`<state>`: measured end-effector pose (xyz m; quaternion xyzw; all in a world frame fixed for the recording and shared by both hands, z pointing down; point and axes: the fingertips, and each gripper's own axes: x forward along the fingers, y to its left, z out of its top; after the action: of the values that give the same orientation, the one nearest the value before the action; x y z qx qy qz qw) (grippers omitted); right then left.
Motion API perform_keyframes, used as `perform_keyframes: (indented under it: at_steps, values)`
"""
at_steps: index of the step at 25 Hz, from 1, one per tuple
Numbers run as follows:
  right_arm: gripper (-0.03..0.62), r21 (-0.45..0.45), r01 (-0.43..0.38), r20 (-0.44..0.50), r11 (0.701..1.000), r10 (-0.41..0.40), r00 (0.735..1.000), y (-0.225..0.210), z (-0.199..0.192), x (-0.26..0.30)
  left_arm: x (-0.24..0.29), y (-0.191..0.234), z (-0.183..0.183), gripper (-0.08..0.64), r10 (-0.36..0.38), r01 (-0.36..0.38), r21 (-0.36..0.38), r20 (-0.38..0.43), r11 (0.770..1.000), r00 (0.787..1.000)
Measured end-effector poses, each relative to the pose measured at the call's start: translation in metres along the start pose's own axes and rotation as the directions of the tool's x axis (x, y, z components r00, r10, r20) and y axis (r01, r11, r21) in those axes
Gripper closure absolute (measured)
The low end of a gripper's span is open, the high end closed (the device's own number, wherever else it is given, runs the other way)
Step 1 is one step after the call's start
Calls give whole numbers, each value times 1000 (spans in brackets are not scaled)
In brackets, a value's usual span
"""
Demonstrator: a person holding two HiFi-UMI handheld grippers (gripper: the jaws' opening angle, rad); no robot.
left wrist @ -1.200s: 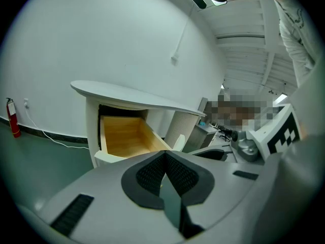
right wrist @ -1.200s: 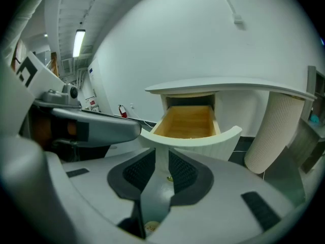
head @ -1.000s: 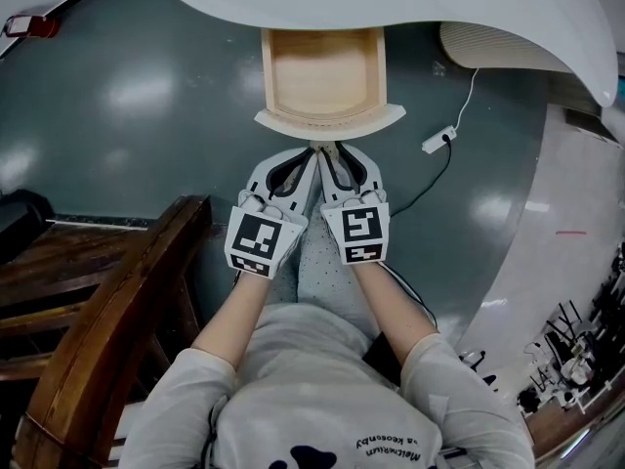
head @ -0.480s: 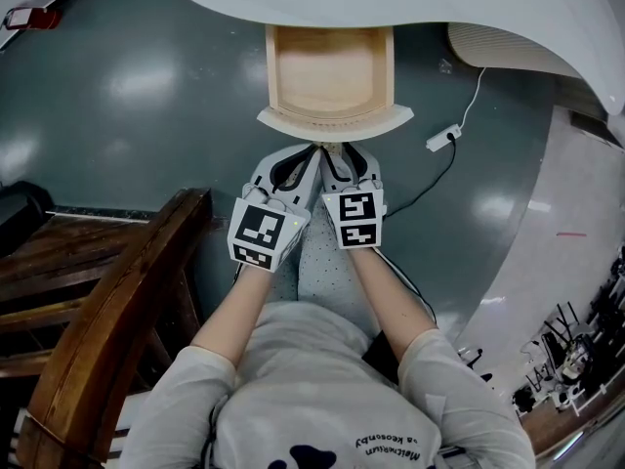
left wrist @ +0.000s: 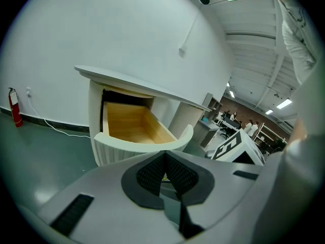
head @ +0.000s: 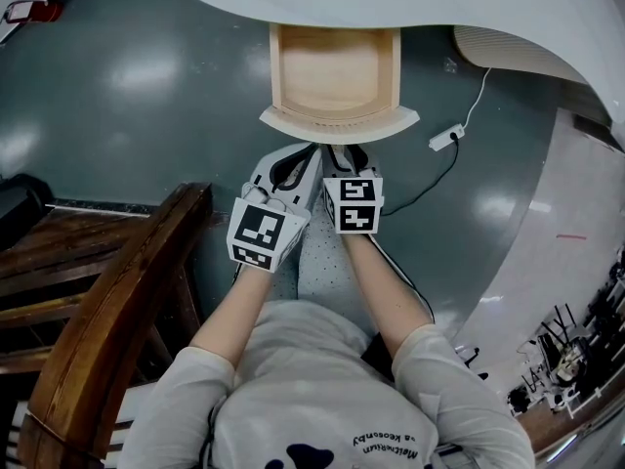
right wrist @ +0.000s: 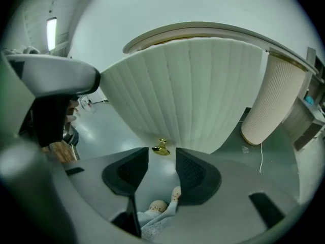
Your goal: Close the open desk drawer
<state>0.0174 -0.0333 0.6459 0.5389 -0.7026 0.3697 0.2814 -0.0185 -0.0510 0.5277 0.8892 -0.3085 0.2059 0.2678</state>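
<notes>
At the open drawer's (head: 338,120) front, right tongs (right wrist: 162,153) have just opened, knob (right wrist: 161,147) unpressed between them; left tongs (left wrist: 165,157) closed. Likely next: push inward.

A large office-like hall: glossy grey floor (head: 127,96), ceiling strip lights (left wrist: 283,104), people (left wrist: 236,120) far back, wall-mounted fire extinguisher (left wrist: 15,107).

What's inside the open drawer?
The drawer looks empty: only its bare wooden bottom shows. Its back end sits under the white desk, so that part is hidden.
</notes>
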Motion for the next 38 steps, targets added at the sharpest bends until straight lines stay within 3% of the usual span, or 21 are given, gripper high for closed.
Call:
perform_keyframes:
  at_steps: [11, 13, 38]
  values:
    - [436, 36, 32, -22, 999, -31, 999, -1, 2, 9, 1, 0, 0, 554, -4, 4, -4, 2, 1000, 1000]
    - [462, 33, 36, -38, 999, -35, 999, -1, 1, 10, 0, 1, 0, 554, -3, 3, -6, 1, 1000, 1000]
    - [477, -6, -22, -89, 1000, 22, 996, -6, 26, 23, 16, 18, 21, 554, 50, -50, -27, 4, 998, 999]
